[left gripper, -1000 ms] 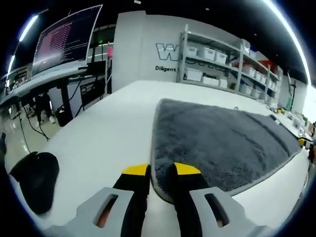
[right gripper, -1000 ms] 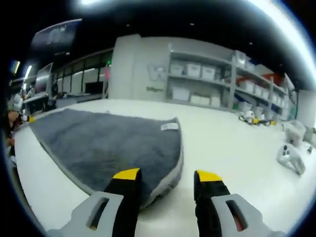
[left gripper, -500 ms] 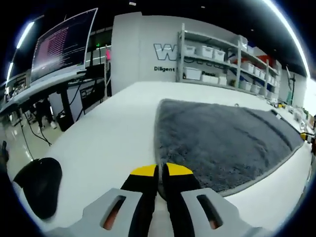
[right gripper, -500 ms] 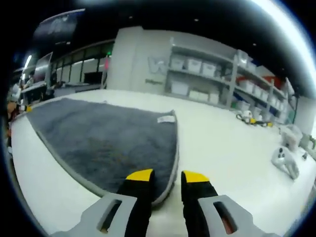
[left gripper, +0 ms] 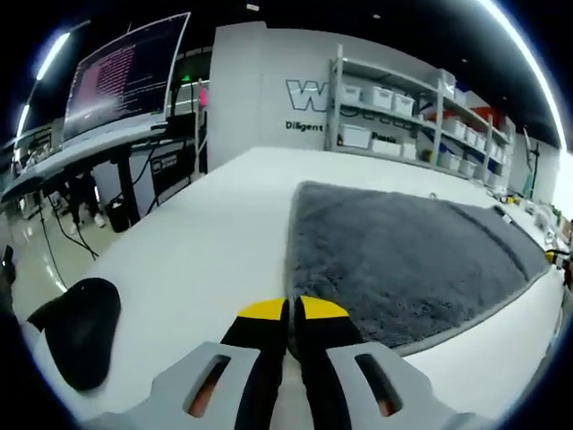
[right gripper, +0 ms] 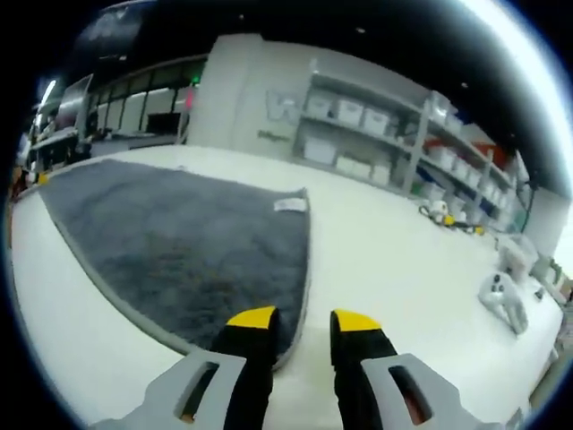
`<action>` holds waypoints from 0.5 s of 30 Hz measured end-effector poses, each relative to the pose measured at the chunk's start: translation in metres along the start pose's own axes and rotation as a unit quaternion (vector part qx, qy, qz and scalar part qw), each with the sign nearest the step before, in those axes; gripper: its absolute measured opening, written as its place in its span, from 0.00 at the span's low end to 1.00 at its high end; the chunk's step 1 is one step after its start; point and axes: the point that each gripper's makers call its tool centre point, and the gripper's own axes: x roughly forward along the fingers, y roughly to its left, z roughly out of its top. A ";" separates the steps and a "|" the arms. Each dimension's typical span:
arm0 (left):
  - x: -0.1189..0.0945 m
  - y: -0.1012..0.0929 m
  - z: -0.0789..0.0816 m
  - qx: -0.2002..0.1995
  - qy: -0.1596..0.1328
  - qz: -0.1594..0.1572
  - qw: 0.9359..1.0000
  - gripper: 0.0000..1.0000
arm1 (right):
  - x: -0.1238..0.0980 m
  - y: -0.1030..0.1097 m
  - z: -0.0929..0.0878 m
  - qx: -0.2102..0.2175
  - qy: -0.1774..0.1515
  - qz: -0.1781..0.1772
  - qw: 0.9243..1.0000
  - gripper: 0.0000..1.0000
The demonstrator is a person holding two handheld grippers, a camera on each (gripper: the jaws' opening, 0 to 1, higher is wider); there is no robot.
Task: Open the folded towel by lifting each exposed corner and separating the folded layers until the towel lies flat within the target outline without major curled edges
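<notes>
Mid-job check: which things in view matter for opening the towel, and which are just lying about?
Job:
- grey towel
- left gripper, jaws shut at the towel's near corner
- right gripper, jaws around the other near corner, a gap showing

Lying about:
- black object
- shelving with bins
- monitor
- white devices

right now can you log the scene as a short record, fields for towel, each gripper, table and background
towel: grey towel, spread on the white table, pale edging, white label near its far corner in the right gripper view
left gripper: left gripper jaws together at the towel's near corner; corner hidden behind the tips, grip not confirmable
right gripper: right gripper jaws narrowly parted, straddling the towel's other near corner
table extras: black rounded object at the table's edge, white device in the right gripper view
background: shelving with white bins, monitor
</notes>
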 end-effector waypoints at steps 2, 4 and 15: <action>-0.002 0.001 0.000 0.000 0.000 0.001 1.000 0.02 | 0.000 0.002 0.001 -0.010 -0.003 0.000 1.000 0.20; -0.004 0.002 -0.001 -0.004 0.000 0.001 1.000 0.02 | 0.001 0.001 0.001 -0.008 -0.002 0.003 1.000 0.19; -0.009 0.002 -0.005 -0.011 -0.001 -0.004 1.000 0.03 | 0.002 -0.005 0.000 0.007 0.005 0.007 1.000 0.23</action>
